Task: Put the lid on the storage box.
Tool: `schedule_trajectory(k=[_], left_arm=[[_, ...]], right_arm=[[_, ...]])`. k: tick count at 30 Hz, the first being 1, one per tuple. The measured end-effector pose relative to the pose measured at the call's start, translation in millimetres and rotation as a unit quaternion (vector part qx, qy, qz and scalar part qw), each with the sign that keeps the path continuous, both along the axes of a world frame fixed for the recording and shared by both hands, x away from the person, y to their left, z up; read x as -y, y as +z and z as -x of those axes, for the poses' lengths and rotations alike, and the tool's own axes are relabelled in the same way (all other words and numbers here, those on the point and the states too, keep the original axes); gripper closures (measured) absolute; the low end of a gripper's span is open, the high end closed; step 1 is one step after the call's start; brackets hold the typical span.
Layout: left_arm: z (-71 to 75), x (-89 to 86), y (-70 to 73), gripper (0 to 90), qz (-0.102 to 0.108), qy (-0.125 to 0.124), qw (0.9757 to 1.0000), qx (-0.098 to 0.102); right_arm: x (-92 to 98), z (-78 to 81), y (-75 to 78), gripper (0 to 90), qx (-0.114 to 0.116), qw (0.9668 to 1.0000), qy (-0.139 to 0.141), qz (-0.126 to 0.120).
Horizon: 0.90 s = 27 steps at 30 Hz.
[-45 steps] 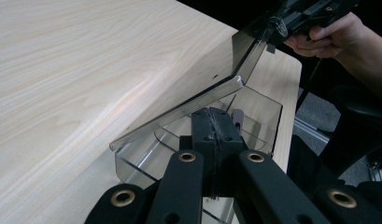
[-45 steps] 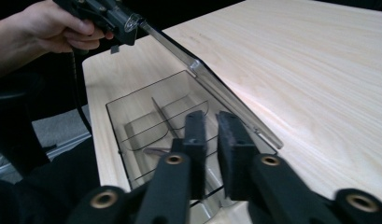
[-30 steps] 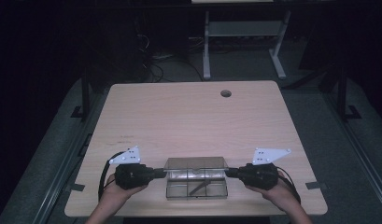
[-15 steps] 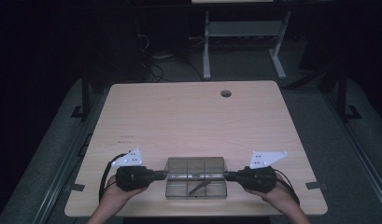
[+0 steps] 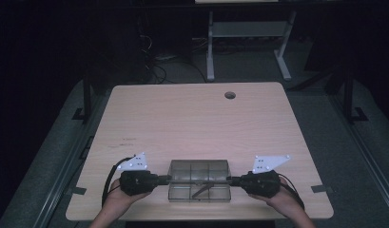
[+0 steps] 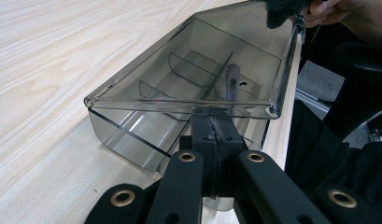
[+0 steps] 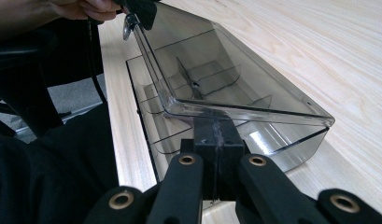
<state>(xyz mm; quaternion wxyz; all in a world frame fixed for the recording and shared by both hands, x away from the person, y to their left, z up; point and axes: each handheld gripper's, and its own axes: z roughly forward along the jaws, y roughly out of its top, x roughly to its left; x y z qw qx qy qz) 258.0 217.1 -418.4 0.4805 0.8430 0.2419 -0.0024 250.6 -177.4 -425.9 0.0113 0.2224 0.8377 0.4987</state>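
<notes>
Here we have a clear box (image 5: 199, 180) at the near edge of the table (image 5: 192, 118), its lid (image 6: 188, 70) raised and tilted. Our left gripper (image 5: 164, 180) has its jaws closed together at the lid's left end, touching its rim; our right gripper (image 5: 234, 180) does the same at the right end. Whether either pinches the rim, we cannot tell. Dividers (image 6: 198, 70) and a small dark piece (image 5: 201, 190) lie inside. A cable hole (image 5: 229, 95) sits far across the table, well apart.

Your left gripper (image 5: 164, 179) and right gripper (image 5: 234, 180) point inward at each other, jaws pressed together, each held low in a hand near your body.
</notes>
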Motion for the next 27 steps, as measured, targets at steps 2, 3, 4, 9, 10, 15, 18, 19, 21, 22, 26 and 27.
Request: schedule_trajectory(k=[2,3,4,9,10,15,18,19,21,22,26,27], left_arm=[[0.0,-0.1,-0.2,89.7,-0.001,0.000,1.0000,0.001],[0.1,-0.2,-0.7,89.7,-0.001,0.000,1.0000,0.001],[0.1,-0.2,-0.7,89.7,-0.001,0.000,1.0000,0.001],[0.4,-0.4,-2.5,89.7,-0.009,-0.005,0.9999,0.005],[0.4,-0.4,-2.5,89.7,-0.009,-0.005,0.9999,0.005],[-0.2,0.8,-7.1,89.5,-0.025,-0.015,0.9996,0.003],[-0.6,1.8,-9.2,89.5,-0.027,-0.016,0.9995,0.000],[-1.2,1.5,-9.6,89.5,-0.032,-0.019,0.9993,0.001],[-1.0,1.9,-10.6,89.5,-0.032,-0.019,0.9993,-0.001],[-1.2,1.8,-10.9,89.5,-0.035,-0.020,0.9992,-0.001],[-0.8,2.0,-12.0,89.5,-0.036,-0.021,0.9991,-0.003],[-1.1,1.7,-12.0,89.5,-0.039,-0.023,0.9990,-0.003]], right_arm=[[-0.1,-0.1,-0.5,89.4,0.002,1.0000,0.000,0.000],[-0.1,0.0,-0.9,89.4,0.001,1.0000,0.002,0.002],[-0.1,0.0,-0.9,89.4,0.001,1.0000,0.002,0.002],[0.0,-0.6,-2.5,89.4,-0.002,0.9999,0.009,0.006],[0.0,-0.6,-2.5,89.4,-0.002,0.9999,0.009,0.006],[2.9,-3.0,-7.3,89.4,-0.009,0.9998,0.011,0.016],[2.8,-3.5,-8.7,89.4,-0.009,0.9996,0.016,0.019],[2.4,-3.3,-9.1,89.4,-0.010,0.9996,0.016,0.021],[1.6,-3.1,-9.7,89.4,-0.011,0.9995,0.018,0.025],[1.2,-2.9,-10.0,89.4,-0.012,0.9994,0.019,0.026],[0.6,-2.8,-10.9,89.4,-0.014,0.9993,0.022,0.029],[0.5,-2.7,-10.9,89.3,-0.015,0.9992,0.022,0.030]])
